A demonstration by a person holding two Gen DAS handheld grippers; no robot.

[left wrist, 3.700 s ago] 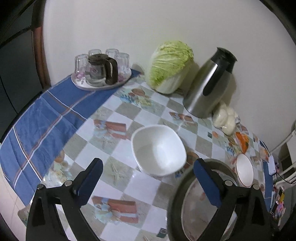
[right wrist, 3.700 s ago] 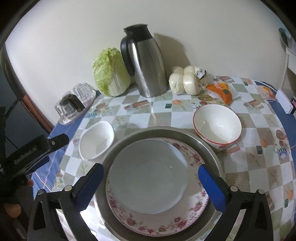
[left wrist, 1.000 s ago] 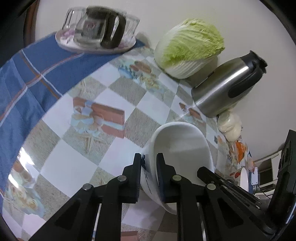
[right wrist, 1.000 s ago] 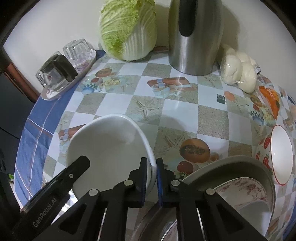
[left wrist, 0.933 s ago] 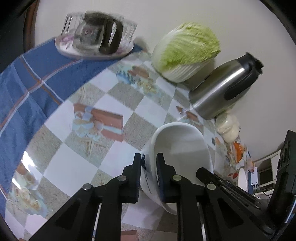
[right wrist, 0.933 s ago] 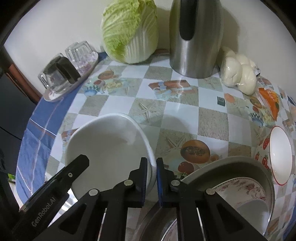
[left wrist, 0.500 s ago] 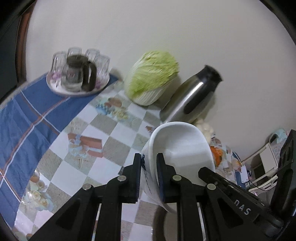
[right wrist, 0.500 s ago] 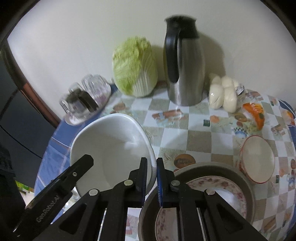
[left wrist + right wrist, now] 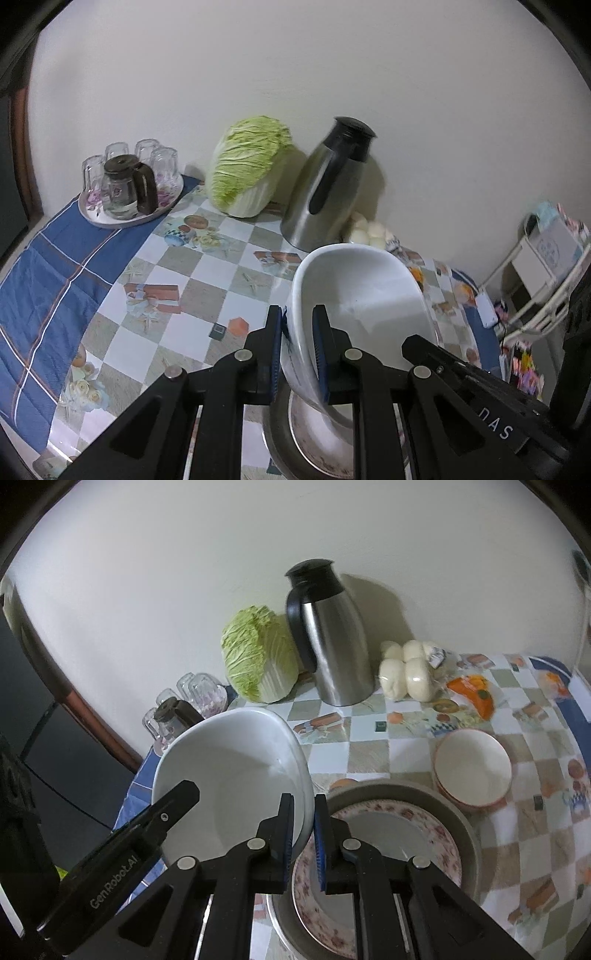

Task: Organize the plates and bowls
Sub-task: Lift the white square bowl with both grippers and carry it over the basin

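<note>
Left claw (image 9: 298,354) and right claw (image 9: 303,840) clenched on white bowl (image 9: 236,771) rim edges, above floral plate (image 9: 439,842).

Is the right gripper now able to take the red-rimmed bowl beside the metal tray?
Probably not yet: the right gripper is shut on the white bowl's rim. The path to the red-rimmed bowl looks free.

Dim, even indoor light, soft shadow behind the steel jug (image 9: 334,638) on the pale wall (image 9: 332,66), faint sheen on the checked tablecloth (image 9: 207,280), strong fisheye bending with black vignetted corners, slight motion softness.
</note>
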